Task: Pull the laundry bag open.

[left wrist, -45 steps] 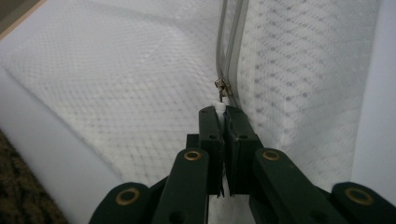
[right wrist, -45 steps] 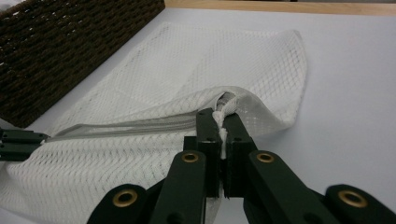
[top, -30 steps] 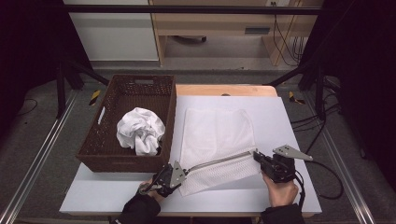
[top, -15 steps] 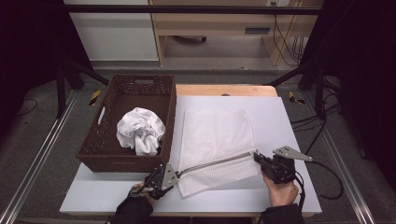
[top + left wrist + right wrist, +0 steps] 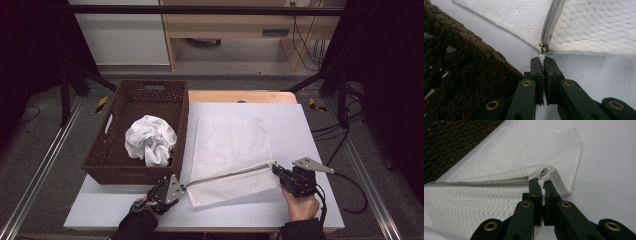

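Zipper pull (image 5: pixel 542 57) sits pinched, apparently, between left gripper (image 5: pixel 541 60) fingers (image 5: pixel 536 65).

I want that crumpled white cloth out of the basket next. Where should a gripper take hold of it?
Grip a raised fold on top of the white cloth, coming straight down from above. It sits bunched inside the wicker basket, whose tall walls would likely block a sideways approach.

The right gripper (image 5: pixel 542 185) rises from six o'clock, its black jaws pinched tight on a bunched corner of the white mesh bag (image 5: pixel 499 192). The bag spreads toward nine and twelve o'clock over the pale worktop (image 5: pixel 609 157); its grey zipper (image 5: pixel 474 182) runs toward nine. A dark woven basket (image 5: pixel 451 142) fills ten o'clock.
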Demonstrator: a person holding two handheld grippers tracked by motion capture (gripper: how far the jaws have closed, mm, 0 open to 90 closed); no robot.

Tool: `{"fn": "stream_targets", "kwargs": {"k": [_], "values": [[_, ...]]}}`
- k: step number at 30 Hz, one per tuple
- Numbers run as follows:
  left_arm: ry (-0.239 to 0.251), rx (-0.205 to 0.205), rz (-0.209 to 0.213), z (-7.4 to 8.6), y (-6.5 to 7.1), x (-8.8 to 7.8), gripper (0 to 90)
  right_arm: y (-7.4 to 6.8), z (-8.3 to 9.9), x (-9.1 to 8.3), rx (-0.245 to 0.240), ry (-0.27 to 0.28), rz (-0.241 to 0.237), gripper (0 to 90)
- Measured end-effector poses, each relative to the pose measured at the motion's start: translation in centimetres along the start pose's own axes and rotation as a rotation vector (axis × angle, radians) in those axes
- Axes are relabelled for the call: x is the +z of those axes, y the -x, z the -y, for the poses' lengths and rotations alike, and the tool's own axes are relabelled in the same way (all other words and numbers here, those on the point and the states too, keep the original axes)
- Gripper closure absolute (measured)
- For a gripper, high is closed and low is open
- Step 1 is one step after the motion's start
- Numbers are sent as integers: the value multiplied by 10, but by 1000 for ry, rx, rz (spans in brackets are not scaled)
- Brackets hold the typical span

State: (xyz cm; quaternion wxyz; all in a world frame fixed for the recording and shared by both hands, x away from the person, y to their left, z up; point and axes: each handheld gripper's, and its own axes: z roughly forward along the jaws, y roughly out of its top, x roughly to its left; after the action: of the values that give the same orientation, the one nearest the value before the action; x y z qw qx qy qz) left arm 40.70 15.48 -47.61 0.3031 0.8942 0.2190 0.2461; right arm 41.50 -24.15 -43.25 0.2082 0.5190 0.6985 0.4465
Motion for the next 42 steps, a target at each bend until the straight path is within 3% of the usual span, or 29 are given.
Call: {"fn": "stream_targets", "kwargs": {"k": [3,5,9,12,15,19,23,28,34,42], "values": [[-7,-34,4,2,-2,2,850,1,5,4,-3,-29,-20,859],[9,-87,22,4,-4,2,849,2,10,8,-9,-59,-33,830],[21,-122,34,7,-5,1,836,6,25,14,-12,-136,-31,777],[54,-158,47,9,-4,-2,792,8,32,17,-9,-173,-33,700],[84,-212,51,11,-4,-8,746,7,38,21,-50,-214,-24,613],[120,-251,48,13,0,-17,654,6,40,17,-74,-176,-22,508],[144,-292,59,13,9,-23,559,5,37,8,-87,-97,-16,446],[150,-340,83,12,23,-18,513,4,26,2,-94,-26,2,465],[122,-350,112,10,32,-8,520,9,6,16,-91,-13,41,500],[118,-325,97,8,34,-4,678,18,6,55,-108,-140,73,560]]}}
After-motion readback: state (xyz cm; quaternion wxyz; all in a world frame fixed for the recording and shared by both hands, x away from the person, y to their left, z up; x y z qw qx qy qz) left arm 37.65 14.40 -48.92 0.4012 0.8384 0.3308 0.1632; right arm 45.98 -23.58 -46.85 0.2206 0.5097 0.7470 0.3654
